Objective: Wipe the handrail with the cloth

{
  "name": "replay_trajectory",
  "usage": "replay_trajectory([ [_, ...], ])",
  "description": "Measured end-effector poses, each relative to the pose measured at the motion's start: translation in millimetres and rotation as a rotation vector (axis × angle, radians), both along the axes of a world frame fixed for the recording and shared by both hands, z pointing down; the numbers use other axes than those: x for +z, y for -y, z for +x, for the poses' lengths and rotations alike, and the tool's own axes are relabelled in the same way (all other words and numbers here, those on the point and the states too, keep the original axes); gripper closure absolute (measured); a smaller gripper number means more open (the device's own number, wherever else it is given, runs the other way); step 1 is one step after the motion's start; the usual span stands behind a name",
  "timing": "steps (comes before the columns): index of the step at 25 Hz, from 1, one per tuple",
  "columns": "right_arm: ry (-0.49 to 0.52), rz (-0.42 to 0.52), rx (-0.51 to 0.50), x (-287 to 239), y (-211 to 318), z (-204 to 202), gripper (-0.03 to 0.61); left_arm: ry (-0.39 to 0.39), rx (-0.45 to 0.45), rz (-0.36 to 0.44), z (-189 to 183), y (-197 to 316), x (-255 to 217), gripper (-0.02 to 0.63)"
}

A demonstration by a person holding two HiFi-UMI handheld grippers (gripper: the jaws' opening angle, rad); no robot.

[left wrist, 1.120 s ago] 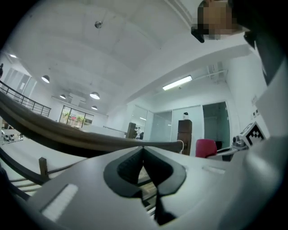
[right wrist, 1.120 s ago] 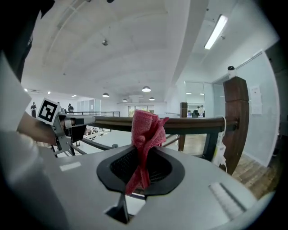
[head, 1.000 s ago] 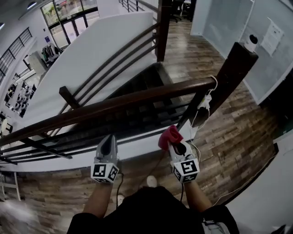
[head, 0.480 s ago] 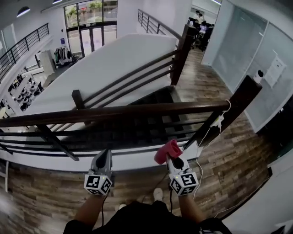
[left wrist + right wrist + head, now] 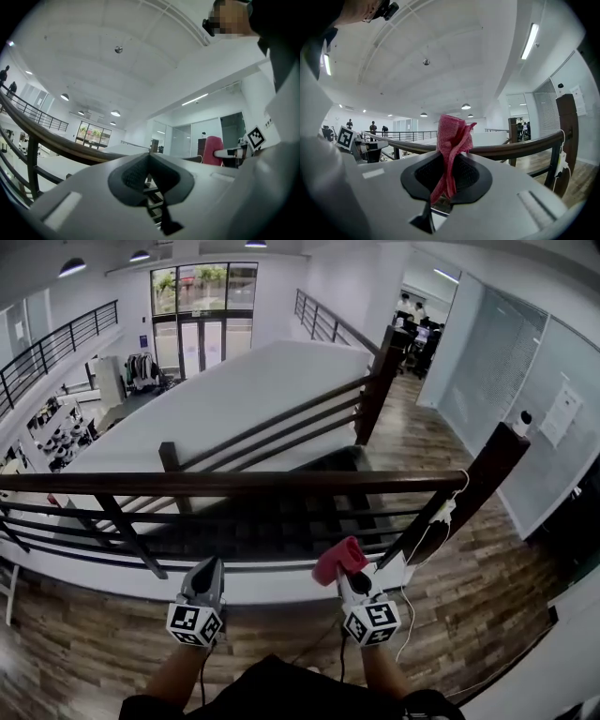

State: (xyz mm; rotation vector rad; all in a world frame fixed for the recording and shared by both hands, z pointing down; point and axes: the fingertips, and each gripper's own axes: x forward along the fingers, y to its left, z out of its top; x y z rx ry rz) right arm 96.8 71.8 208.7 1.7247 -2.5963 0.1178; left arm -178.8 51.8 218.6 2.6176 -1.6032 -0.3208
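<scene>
The left claw (image 5: 210,565) is pressed together with nothing in it. The right claw (image 5: 343,574) is clamped on the red cloth (image 5: 339,558), whose lower end is hidden between the jaws. Beyond both runs the dark wooden handrail (image 5: 234,484), its left end cut off by the frame.

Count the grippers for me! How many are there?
2. The left gripper sits at the head view's lower left, shut and empty. The right gripper is at the lower right, shut on the red cloth. Neither touches the wooden handrail.
</scene>
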Motion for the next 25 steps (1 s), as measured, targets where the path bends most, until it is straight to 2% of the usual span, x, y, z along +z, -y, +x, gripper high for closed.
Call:
replay_trajectory([
  [6, 0.0, 0.021, -0.023, 0, -8, 18, 0.535, -0.01, -0.001, 0.048, 23, -19, -14, 0.614],
  [12, -0.013, 0.04, -0.077, -5, -13, 16, 0.535, -0.029, -0.029, 0.052, 31, -26, -21, 0.614],
  [18, -0.01, 0.036, -0.088, -1, -16, 18, 0.537, -0.052, -0.064, 0.077, 33, -31, -30, 0.614],
  [21, -0.022, 0.044, -0.088, -1, -17, 17, 0.537, -0.026, -0.056, 0.11, 37, -34, -35, 0.614],
  [25, -0.013, 0.048, -0.082, -1, -16, 19, 0.537, -0.007, -0.04, 0.112, 39, -32, -32, 0.614],
])
